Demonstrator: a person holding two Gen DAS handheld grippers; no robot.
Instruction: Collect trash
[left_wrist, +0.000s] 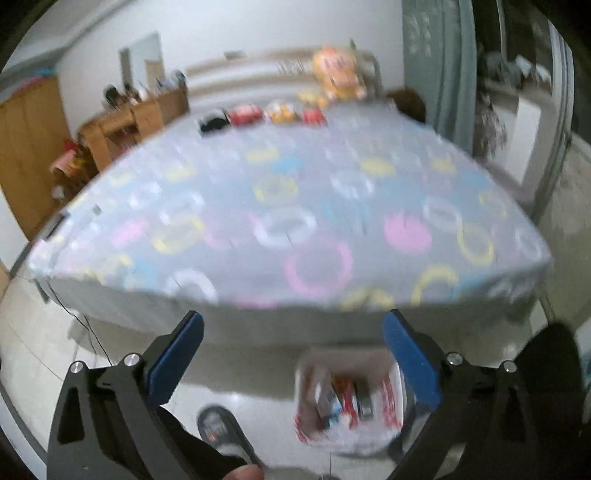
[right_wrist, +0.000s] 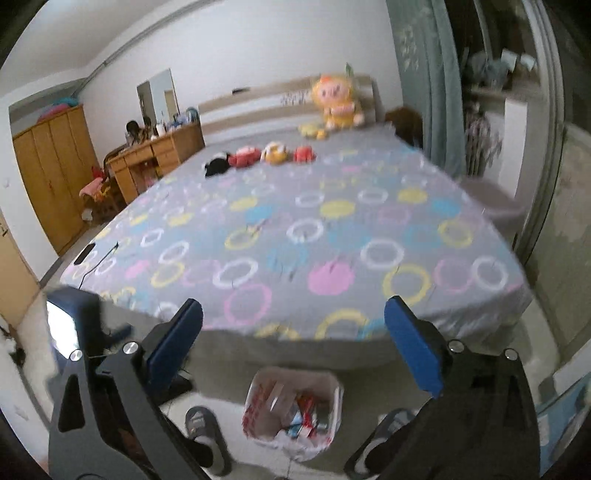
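A white trash bin (left_wrist: 347, 402) lined with a red-printed bag stands on the floor at the foot of the bed, with several wrappers and packets inside. It also shows in the right wrist view (right_wrist: 293, 413). My left gripper (left_wrist: 293, 354) is open and empty, held above the floor just short of the bin. My right gripper (right_wrist: 293, 350) is open and empty, held above the bin. Both views are blurred.
A bed (right_wrist: 295, 240) with a grey circle-patterned sheet fills the middle; plush toys (right_wrist: 273, 153) lie near the headboard. A wooden desk (right_wrist: 155, 158) and wardrobe (right_wrist: 51, 173) stand at left. My slippered feet (right_wrist: 203, 432) flank the bin. A dark device (right_wrist: 70, 325) sits at left.
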